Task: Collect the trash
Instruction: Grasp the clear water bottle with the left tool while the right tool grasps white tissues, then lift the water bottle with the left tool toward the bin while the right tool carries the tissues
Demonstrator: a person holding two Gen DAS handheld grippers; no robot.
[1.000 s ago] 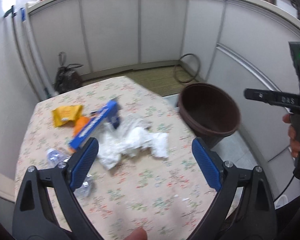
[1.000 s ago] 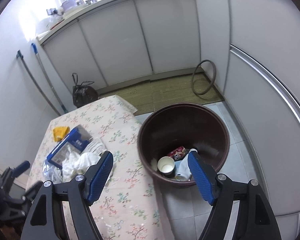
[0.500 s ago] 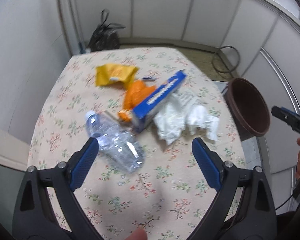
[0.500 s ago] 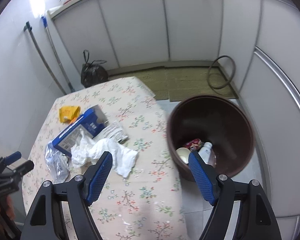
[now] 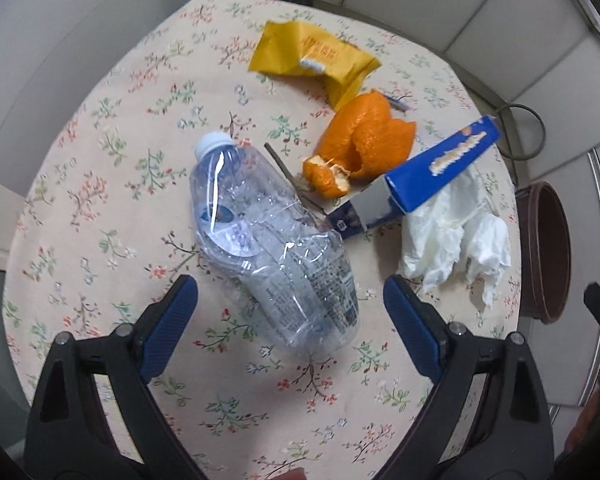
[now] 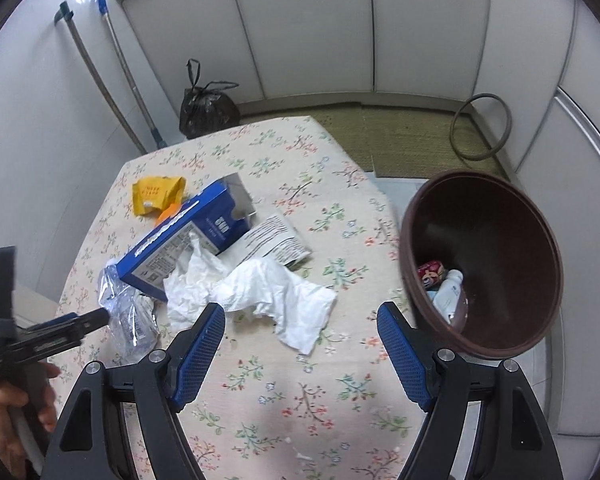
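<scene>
Trash lies on a floral-cloth table (image 5: 100, 168). A crushed clear plastic bottle (image 5: 276, 240) lies just ahead of my open left gripper (image 5: 290, 308), its base between the blue fingers. Beyond it are orange peel (image 5: 364, 144), a yellow wrapper (image 5: 312, 56), a blue carton (image 5: 440, 168) and crumpled white tissue (image 5: 456, 240). My right gripper (image 6: 300, 336) is open and empty above the table edge, just in front of the tissue (image 6: 268, 292). The brown bin (image 6: 484, 264) stands to the right of the table and holds trash.
A printed paper (image 6: 276, 240) lies by the carton (image 6: 180, 240). A black bag (image 6: 208, 108), mop handles (image 6: 120, 68) and a hose ring (image 6: 480, 128) are on the floor by white cabinets. The left gripper also shows in the right wrist view (image 6: 96, 316).
My left gripper has moved left and down over the table until the bottle lies between its fingers. My right gripper has swung from over the bin toward the tissue.
</scene>
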